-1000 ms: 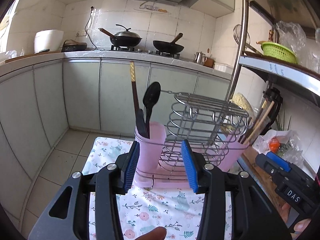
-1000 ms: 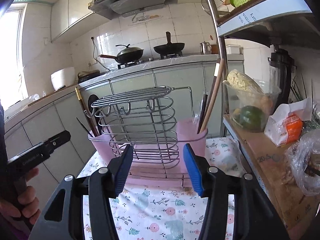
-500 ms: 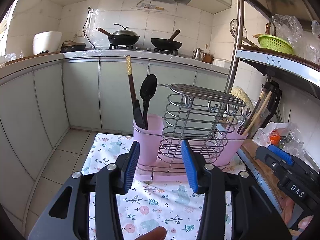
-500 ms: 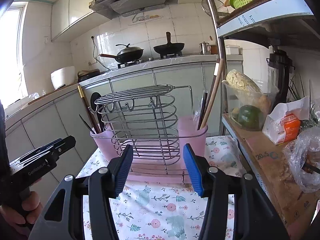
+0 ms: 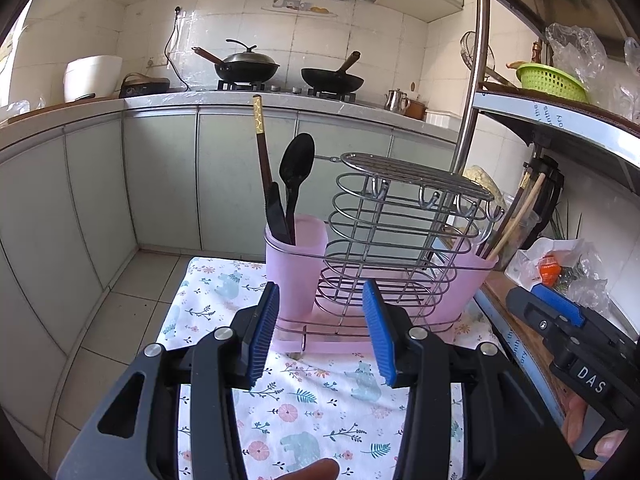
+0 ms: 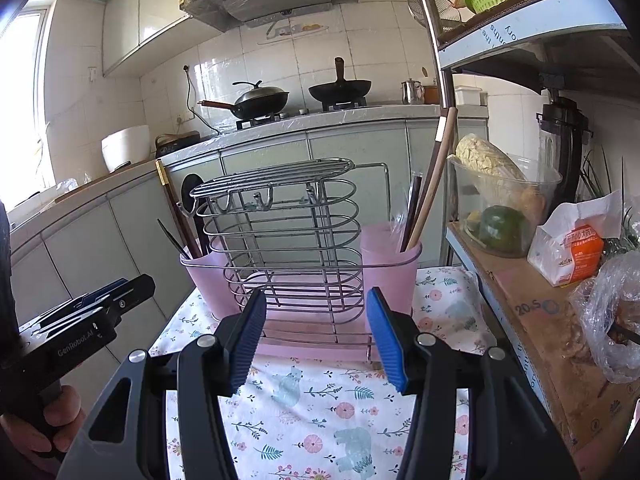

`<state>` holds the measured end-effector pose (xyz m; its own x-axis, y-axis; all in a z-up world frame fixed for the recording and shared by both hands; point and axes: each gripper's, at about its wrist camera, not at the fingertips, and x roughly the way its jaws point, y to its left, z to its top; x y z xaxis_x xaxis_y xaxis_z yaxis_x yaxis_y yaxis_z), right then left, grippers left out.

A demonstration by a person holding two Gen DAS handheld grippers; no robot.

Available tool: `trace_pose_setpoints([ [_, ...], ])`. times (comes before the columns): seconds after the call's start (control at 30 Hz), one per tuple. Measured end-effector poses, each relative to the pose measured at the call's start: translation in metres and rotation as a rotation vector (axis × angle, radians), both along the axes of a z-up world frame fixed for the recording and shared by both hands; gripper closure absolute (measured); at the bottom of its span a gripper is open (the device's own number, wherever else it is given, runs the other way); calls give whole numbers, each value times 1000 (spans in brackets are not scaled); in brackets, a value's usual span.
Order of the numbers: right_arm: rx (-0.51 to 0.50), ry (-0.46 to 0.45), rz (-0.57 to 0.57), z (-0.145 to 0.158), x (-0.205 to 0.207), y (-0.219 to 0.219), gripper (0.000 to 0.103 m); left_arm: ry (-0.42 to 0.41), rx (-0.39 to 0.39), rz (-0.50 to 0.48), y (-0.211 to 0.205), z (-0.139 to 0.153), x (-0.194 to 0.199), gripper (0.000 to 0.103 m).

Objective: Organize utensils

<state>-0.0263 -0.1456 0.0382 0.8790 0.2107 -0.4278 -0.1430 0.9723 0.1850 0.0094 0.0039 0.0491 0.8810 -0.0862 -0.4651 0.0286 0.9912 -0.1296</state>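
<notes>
Both grippers are spread wide and holding nothing right now: the left gripper (image 5: pixel 320 336) hangs in front of the left cup, the right gripper (image 6: pixel 316 336) in front of the middle of the rack, neither touching it. The pink plastic and chrome wire utensil caddy (image 6: pixel 288 240) sits on the floral-print tablecloth (image 6: pixel 320 412), with a frosted pink cup at each end.

The left pink cup (image 5: pixel 298 252) holds a black plastic spoon (image 5: pixel 297 176), a dark knife (image 5: pixel 276 212) and a dark chopstick with a gold tip (image 5: pixel 261 144). The right pink cup (image 6: pixel 390 256) has pale wooden chopsticks (image 6: pixel 434 184) leaning out.

My guess on handling: all light and stiff, nothing fragile, but the smooth plastic spoon and lacquered chopstick look slippery. I'd pinch each by the shaft a bit above the cup rim and lift straight up so the caddy doesn't tip or slide on the cloth.
</notes>
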Motion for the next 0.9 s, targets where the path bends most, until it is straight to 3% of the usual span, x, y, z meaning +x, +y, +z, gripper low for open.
trace_pose_setpoints([
  [0.9, -24, 4, 13, 1, 5, 7, 52, -1, -4, -16, -5, 0, -1, 59],
])
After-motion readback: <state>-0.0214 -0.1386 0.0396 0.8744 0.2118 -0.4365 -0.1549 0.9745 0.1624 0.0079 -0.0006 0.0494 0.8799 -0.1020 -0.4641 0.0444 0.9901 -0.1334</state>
